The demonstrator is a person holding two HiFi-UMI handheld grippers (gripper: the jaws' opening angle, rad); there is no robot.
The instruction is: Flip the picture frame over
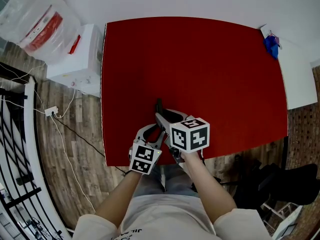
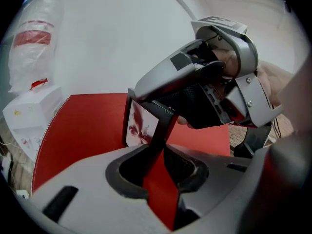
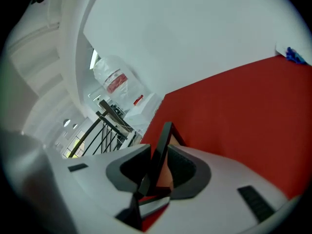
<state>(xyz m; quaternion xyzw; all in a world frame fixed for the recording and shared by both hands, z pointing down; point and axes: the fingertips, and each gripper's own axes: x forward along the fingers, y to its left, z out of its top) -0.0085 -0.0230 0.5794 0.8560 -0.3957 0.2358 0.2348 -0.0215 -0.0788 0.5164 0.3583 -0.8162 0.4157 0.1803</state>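
A black picture frame (image 1: 159,110) stands on edge on the red tablecloth (image 1: 200,69), near the front edge. In the left gripper view the frame (image 2: 141,126) shows a red flower picture. Its lower bar runs down between the jaws of my left gripper (image 2: 158,150), which is shut on it. My right gripper (image 3: 156,167) straddles the frame's edge (image 3: 161,150) with its jaws apart and a gap beside one pad. In the head view my left gripper (image 1: 159,136) sits just below my right gripper (image 1: 162,118), both at the frame.
A white cabinet (image 1: 80,54) and a clear plastic bag (image 1: 35,19) stand left of the table. A blue thing (image 1: 271,45) lies on a white surface at the far right. There is a black railing (image 1: 15,149) at the left, a power strip (image 1: 51,111) on the wooden floor, and a dark chair (image 1: 280,184) at the lower right.
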